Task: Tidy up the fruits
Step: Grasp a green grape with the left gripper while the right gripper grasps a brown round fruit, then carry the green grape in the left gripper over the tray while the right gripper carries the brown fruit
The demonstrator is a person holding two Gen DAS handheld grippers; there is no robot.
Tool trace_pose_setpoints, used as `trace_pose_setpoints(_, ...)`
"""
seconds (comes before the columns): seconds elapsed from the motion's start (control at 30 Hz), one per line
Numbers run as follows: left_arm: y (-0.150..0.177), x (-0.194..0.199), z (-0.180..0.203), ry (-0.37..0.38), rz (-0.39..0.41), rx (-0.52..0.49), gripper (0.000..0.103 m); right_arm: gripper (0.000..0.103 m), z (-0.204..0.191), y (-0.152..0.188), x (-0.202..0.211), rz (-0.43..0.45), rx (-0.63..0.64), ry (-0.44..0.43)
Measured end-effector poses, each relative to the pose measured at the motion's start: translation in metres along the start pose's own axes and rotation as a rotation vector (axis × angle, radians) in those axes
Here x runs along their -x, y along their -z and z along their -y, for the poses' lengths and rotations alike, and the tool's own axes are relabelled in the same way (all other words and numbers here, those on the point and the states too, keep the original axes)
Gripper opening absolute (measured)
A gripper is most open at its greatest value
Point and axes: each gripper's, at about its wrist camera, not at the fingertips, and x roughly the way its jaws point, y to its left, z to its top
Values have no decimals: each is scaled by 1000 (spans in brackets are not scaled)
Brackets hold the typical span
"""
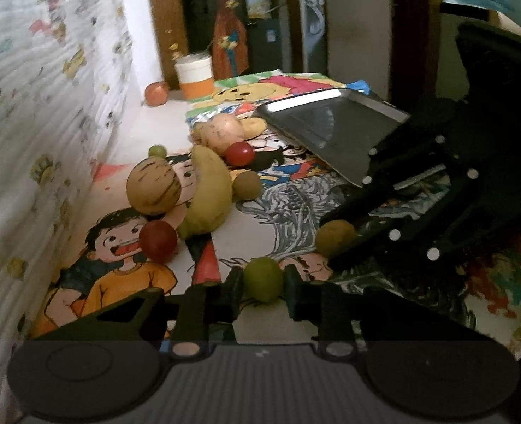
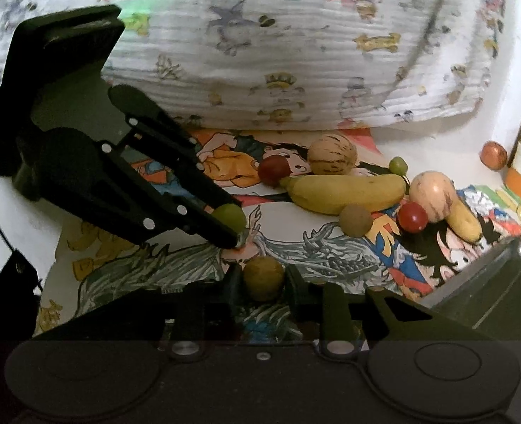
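Only bare metal shows in the steel tray [image 1: 325, 130]; fruits lie on the cloth [image 1: 260, 226].

A green grape [image 1: 263, 278] and an olive-brown fruit [image 2: 263, 277] sit pinched; banana [image 2: 345, 189] lies flat.

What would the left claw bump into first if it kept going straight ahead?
The left claw already has a green grape between its fingers. Straight beyond lies bare cartoon sheet, then probably the small brown fruit beside the banana; depth is hard to judge.
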Motion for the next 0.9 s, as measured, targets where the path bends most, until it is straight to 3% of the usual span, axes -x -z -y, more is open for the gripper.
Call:
trace_pose_setpoints(0.13, -12, -1, -4, -24, -35, 103, 27, 28, 7, 1, 9, 28, -77, 13)
trace_pose_setpoints(0.27, -33, -1, -10, -35, -21, 209, 27, 28, 25, 1, 31, 94, -179, 54)
trace_pose_setpoints(0.5, -86, -11, 7, -77, 87, 257, 27, 28, 75, 9, 73, 157, -296, 246)
trace_pose_setpoints(0.63, -118, -31, 15, -29, 126, 289, 27, 28, 115, 12, 92, 180, -358, 345)
trace_pose_setpoints(0.9, -156, -93, 30, 62, 140, 331, 27, 28, 186, 27, 91, 167, -477, 441)
